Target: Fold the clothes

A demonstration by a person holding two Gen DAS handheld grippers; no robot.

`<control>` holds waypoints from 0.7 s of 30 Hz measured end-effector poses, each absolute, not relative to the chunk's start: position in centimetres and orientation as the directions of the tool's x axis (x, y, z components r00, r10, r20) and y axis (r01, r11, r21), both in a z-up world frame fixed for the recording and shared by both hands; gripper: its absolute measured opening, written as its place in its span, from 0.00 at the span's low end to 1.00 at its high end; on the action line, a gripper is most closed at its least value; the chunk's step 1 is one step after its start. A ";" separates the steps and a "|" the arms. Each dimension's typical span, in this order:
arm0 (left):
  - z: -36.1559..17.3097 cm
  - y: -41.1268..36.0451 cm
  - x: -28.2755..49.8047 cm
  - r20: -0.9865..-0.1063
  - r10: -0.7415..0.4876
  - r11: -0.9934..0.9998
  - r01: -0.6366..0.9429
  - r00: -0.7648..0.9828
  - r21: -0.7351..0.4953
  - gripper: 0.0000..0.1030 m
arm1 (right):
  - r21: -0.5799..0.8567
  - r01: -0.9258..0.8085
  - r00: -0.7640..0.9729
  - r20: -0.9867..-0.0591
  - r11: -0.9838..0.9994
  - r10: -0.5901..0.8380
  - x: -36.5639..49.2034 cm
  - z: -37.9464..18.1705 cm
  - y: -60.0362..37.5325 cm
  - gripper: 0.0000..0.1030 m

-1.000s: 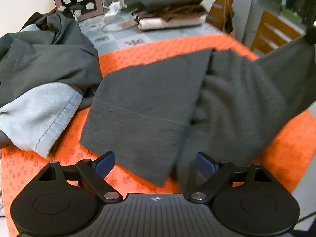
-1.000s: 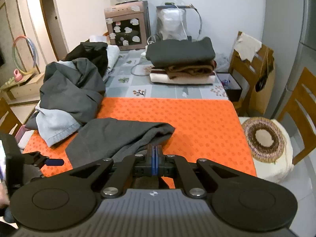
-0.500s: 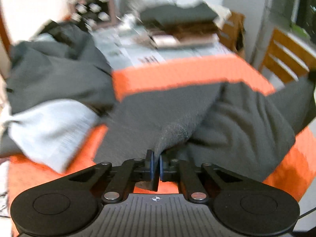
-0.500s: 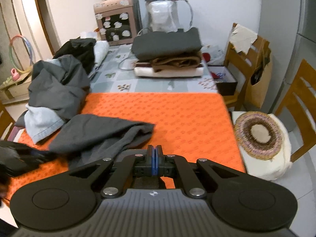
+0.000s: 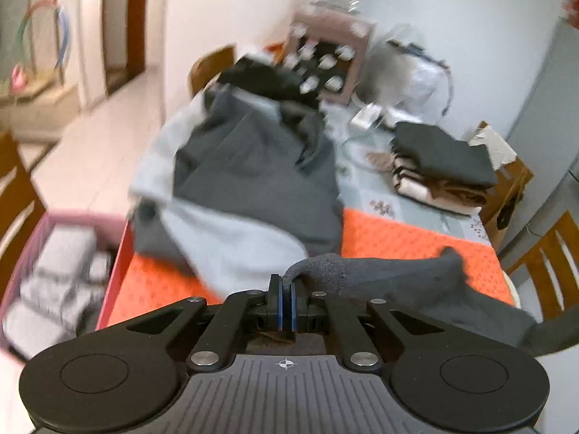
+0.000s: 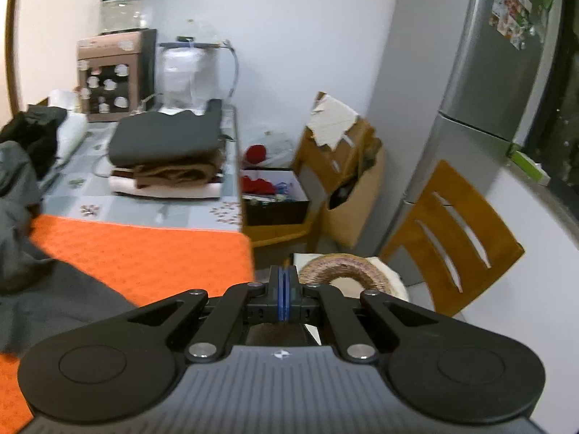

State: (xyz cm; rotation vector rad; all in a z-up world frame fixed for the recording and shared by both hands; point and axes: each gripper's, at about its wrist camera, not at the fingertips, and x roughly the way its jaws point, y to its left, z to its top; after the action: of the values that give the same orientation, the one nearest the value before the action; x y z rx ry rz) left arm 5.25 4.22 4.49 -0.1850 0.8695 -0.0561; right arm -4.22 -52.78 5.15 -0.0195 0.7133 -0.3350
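Sweater (image 5: pixel 391 278) edge sat pinched in my left gripper (image 5: pixel 286 298); my right gripper (image 6: pixel 283 302) was clamped shut, its catch unseen. A thin bite risked slipping mid-lift.

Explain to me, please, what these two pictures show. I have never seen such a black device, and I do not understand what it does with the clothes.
There is no robot here. A person holds a hand tool with two fingers in each hand, and a wide-angle camera on each tool looks forward along its fingers. One picture comes from the left tool, the other from the right.

The left gripper is shut on an edge of the dark grey garment, which stretches away to the right over the orange table mat. The right gripper is shut too; dark cloth runs towards it from the left, but its grip on it is hidden.

Behind lies a pile of unfolded clothes, grey and pale blue. Farther back stands a stack of folded clothes. Beside the table are a wooden chair and a refrigerator.
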 end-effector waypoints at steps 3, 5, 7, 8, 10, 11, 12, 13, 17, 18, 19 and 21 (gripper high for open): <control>1.4 5.1 5.2 -0.809 -0.089 0.975 -0.115 0.582 -0.189 0.07 | -0.152 0.288 0.666 -0.677 0.946 -0.312 -3.2 3.4 -53.5 0.03; -0.2 5.2 5.0 -0.825 -0.048 0.975 -0.153 0.563 -0.161 0.16 | -0.151 0.257 0.649 -0.705 0.955 -0.286 -2.6 2.1 -52.8 0.07; -1.3 5.2 4.7 -0.831 -0.007 0.978 -0.171 0.555 -0.123 0.47 | -0.143 0.212 0.640 -0.728 0.967 -0.247 -2.1 0.9 -51.8 0.28; -1.5 5.2 4.4 -0.827 0.005 0.981 -0.164 0.563 -0.106 0.69 | -0.138 0.178 0.640 -0.736 0.974 -0.221 -1.9 0.4 -51.0 0.47; -1.9 5.0 3.7 -0.816 0.022 0.987 -0.140 0.578 -0.073 0.80 | -0.131 0.100 0.647 -0.745 0.986 -0.165 -1.7 -0.8 -49.3 0.57; -2.1 4.9 3.4 -0.809 0.022 0.992 -0.116 0.587 -0.057 0.80 | -0.127 0.058 0.645 -0.752 0.990 -0.134 -1.7 -1.5 -48.4 0.58; -2.4 4.7 3.3 -0.810 0.019 0.995 -0.089 0.586 -0.041 0.82 | -0.122 0.013 0.639 -0.762 0.992 -0.102 -1.6 -2.1 -47.4 0.59; -2.8 4.3 3.4 -0.817 0.014 0.998 -0.060 0.577 -0.025 0.83 | -0.117 -0.028 0.634 -0.770 0.993 -0.073 -1.5 -2.8 -46.5 0.59; -5.1 2.9 2.8 -0.837 -0.006 0.999 0.048 0.548 0.024 0.86 | -0.125 -0.180 0.613 -0.790 0.976 0.012 -1.5 -5.0 -42.7 0.65; -5.8 2.5 2.6 -0.841 -0.006 0.997 0.072 0.541 0.040 0.86 | -0.133 -0.211 0.607 -0.795 0.968 0.023 -1.5 -5.5 -41.8 0.65; -6.5 2.2 2.3 -0.844 -0.001 0.994 0.091 0.536 0.057 0.87 | -0.141 -0.241 0.600 -0.800 0.960 0.033 -1.6 -6.0 -41.0 0.66; -7.9 1.8 2.1 -0.852 0.015 0.987 0.126 0.523 0.095 0.88 | -0.150 -0.286 0.583 -0.811 0.947 0.048 -1.4 -7.0 -39.7 0.66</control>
State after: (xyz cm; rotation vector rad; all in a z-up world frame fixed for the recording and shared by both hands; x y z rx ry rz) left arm 2.06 1.76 -7.90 0.1513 1.0198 -0.0670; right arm -1.36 -39.75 -7.00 -0.2775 0.9313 0.1974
